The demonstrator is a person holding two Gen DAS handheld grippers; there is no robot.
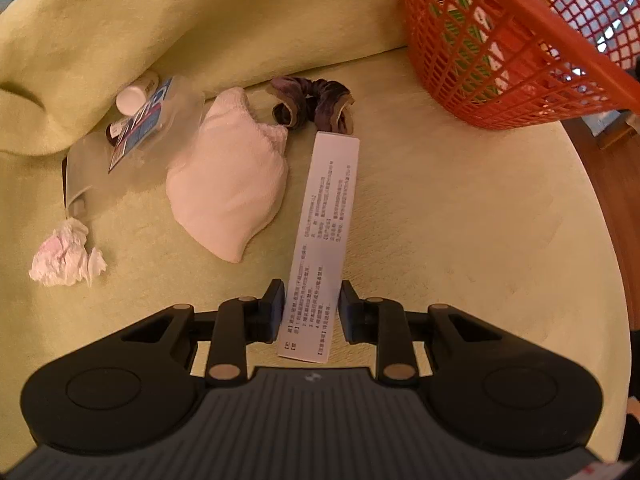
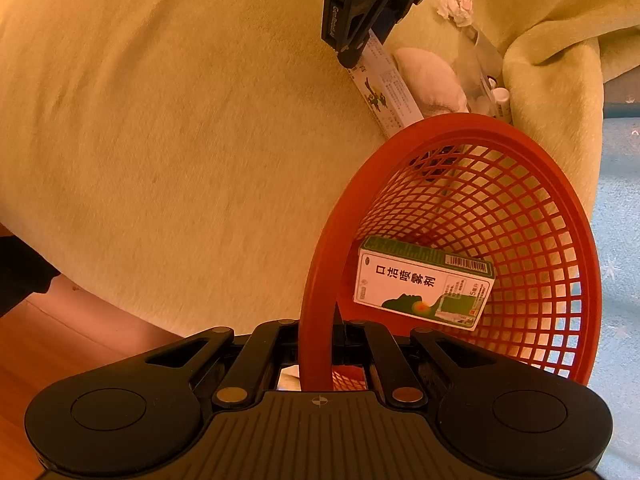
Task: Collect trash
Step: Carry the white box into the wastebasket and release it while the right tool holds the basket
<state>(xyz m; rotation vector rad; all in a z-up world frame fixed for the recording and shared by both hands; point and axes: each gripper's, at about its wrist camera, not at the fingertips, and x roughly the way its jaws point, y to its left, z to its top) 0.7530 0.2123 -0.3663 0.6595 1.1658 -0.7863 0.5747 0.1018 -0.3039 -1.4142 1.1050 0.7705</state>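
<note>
Risk lay in the grip: the left gripper (image 1: 311, 306) pinched only the end of the long white printed carton (image 1: 320, 240), which could swing loose short of the red mesh plastic basket (image 2: 520, 148), whose rim the right gripper (image 2: 316, 356) clamped.

free: we see bare blanket (image 1: 460, 220) at 2 o'clock | blocked: sock (image 1: 228, 184), scrunchie (image 1: 312, 102) at 11–12, basket (image 1: 500, 52) at 1

Left claw (image 1: 311, 306) clamped on a long white box (image 1: 325, 240), right claw (image 2: 316, 344) pinching basket rim (image 2: 316, 300).
</note>
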